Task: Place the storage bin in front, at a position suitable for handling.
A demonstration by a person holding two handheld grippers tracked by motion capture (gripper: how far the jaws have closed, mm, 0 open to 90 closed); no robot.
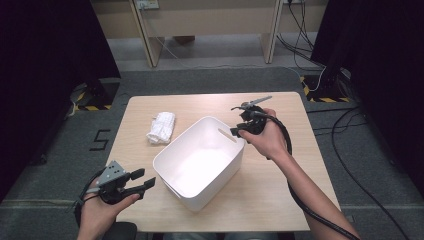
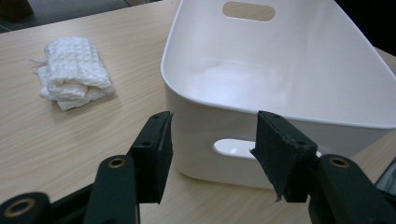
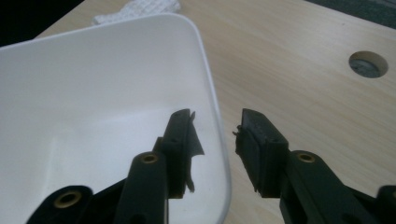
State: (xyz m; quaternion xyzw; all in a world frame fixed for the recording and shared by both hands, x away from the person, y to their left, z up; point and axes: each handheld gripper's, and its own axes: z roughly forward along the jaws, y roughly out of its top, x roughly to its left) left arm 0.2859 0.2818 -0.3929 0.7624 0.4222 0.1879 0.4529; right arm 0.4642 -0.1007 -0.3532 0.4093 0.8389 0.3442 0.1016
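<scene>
A lab recording bay: black curtains (image 1: 45,50) at nine and three o'clock, hazard-striped floor tape (image 1: 327,98), loose cables (image 1: 300,25) at one o'clock.

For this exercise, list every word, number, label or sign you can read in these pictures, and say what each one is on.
"5": black mark on the grey floor left of the table, in the high view.
Nothing readable on the white bin, the white cloth or the tongs.
Black-and-yellow hazard stripes on the floor carry no text.
</scene>
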